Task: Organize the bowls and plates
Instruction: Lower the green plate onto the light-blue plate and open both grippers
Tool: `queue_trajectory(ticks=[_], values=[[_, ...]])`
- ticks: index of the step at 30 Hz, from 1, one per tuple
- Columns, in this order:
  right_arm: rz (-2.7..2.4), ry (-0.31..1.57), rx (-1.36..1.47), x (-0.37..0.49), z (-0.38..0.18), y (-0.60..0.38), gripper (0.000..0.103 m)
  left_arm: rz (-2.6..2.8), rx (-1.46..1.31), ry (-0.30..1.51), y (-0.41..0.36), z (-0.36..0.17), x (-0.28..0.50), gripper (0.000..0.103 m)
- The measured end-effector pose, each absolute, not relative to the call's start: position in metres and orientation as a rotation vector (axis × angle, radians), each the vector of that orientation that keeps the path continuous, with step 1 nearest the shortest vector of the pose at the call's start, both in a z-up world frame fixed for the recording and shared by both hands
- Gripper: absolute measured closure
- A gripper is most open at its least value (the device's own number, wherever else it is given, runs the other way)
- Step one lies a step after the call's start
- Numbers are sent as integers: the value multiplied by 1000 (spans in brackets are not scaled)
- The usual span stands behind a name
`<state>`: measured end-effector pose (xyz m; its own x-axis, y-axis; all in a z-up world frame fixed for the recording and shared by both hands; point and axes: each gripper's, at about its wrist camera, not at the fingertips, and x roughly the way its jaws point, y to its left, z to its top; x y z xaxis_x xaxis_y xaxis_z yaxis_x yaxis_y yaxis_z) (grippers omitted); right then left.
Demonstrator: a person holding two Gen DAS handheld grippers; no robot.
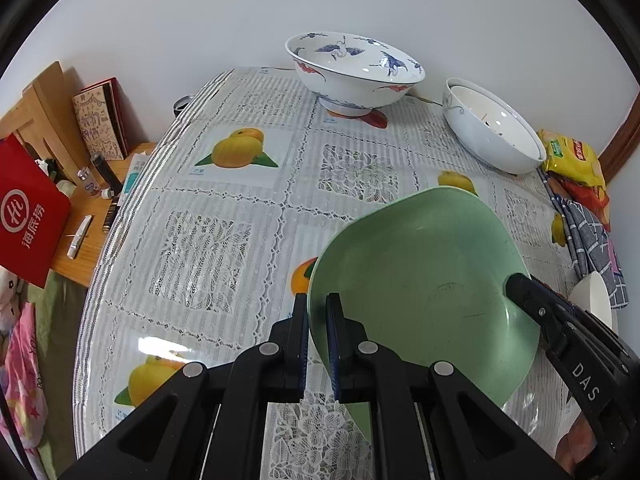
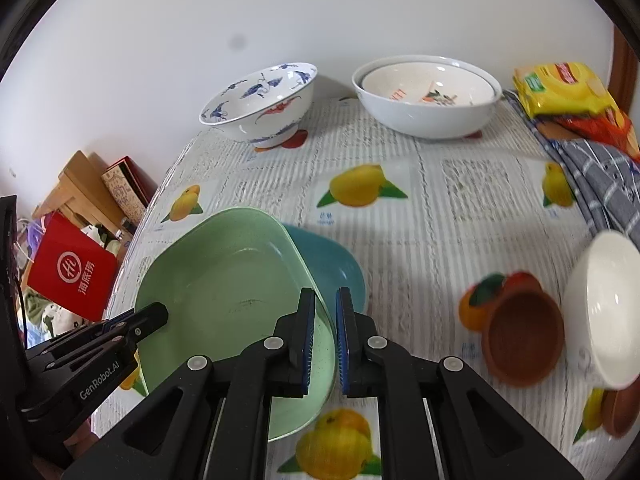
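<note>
- Table point(image 1: 224, 240) under a lace-patterned cloth printed with yellow and orange fruit.
- Yellow snack packet point(image 2: 560, 88) at the far right edge, lying on a red-orange packet point(image 2: 600, 126).
- Grey checked cloth point(image 2: 592, 176) just below the packets, draped along the right side.
- Red box with white logo point(image 1: 30, 208) left of the table, tilted.
- Wooden stand point(image 1: 44, 112) behind it, a patterned booklet point(image 1: 100, 124) leaning upright alongside.
- Low wooden shelf point(image 1: 80, 240) carrying small bottles and a metal clip.
- Pink fabric point(image 1: 22, 380) at lower left.

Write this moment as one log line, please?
left tongs: shut on green plate rim | right tongs: shut on opposite rim | plate: tilted over teal plate | crane bowl: untouched
</note>
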<state>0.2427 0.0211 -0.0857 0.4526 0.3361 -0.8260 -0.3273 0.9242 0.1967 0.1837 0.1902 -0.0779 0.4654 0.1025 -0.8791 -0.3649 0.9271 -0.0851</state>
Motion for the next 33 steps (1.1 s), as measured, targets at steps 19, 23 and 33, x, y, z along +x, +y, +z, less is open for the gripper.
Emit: queue_trajectory(ticks=[19,23,33], values=[[435,1039,-87,273,-102,36,86,277,-327,1066,194,-90,198,94],[437,1017,-62,268,-94,26,75,260,-339,1069,191,-92,197,94],[414,1044,-56,242,-98,5,72,264,-365,1060,190,-94,191,92]])
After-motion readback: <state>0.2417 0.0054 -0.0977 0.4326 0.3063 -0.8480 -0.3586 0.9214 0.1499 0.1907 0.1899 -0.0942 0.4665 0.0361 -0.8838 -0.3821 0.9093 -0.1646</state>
